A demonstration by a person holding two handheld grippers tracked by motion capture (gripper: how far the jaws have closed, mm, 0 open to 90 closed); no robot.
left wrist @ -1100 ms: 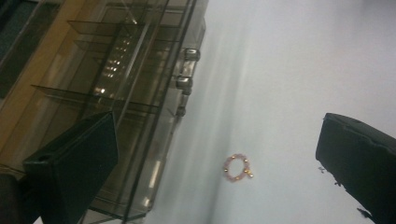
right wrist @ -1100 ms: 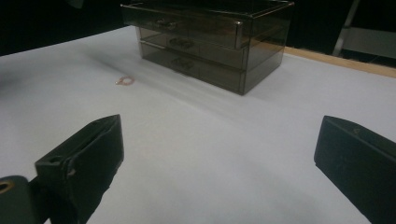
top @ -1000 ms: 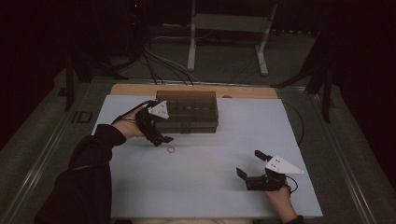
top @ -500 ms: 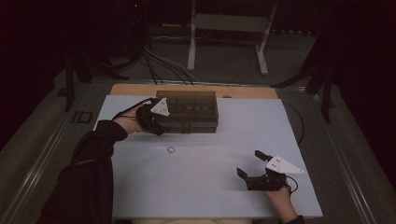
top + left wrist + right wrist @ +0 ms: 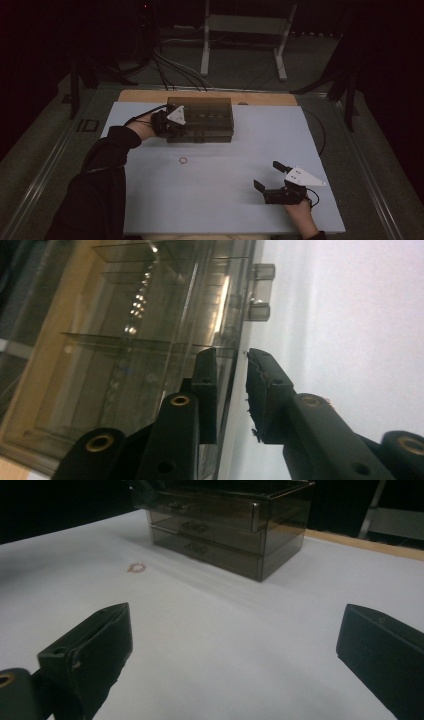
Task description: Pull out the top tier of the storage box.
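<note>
A smoky see-through drawer box (image 5: 202,117) stands at the back of the white mat; in the right gripper view the drawer box (image 5: 225,520) is at the top. My left gripper (image 5: 172,127) is against its left front corner. In the left gripper view the left gripper (image 5: 231,357) straddles the box's front edge (image 5: 235,315). Its jaws have just been closing to a narrow gap, and I cannot tell what lies between the pads. Two drawer handles (image 5: 260,290) stick out farther along. My right gripper (image 5: 268,175) rests open near the front right, and in its own view the right gripper (image 5: 235,630) holds nothing.
A small ring (image 5: 183,160) lies on the mat (image 5: 225,210) in front of the box, and the right gripper view has this ring (image 5: 136,567) at upper left. A wooden strip (image 5: 270,98) runs behind the box. Cables and a white stand (image 5: 240,30) are on the floor beyond.
The left hand has swung from pointing toward the ring to the box's left front corner. Its jaws have narrowed from wide apart. The right hand has not moved.
</note>
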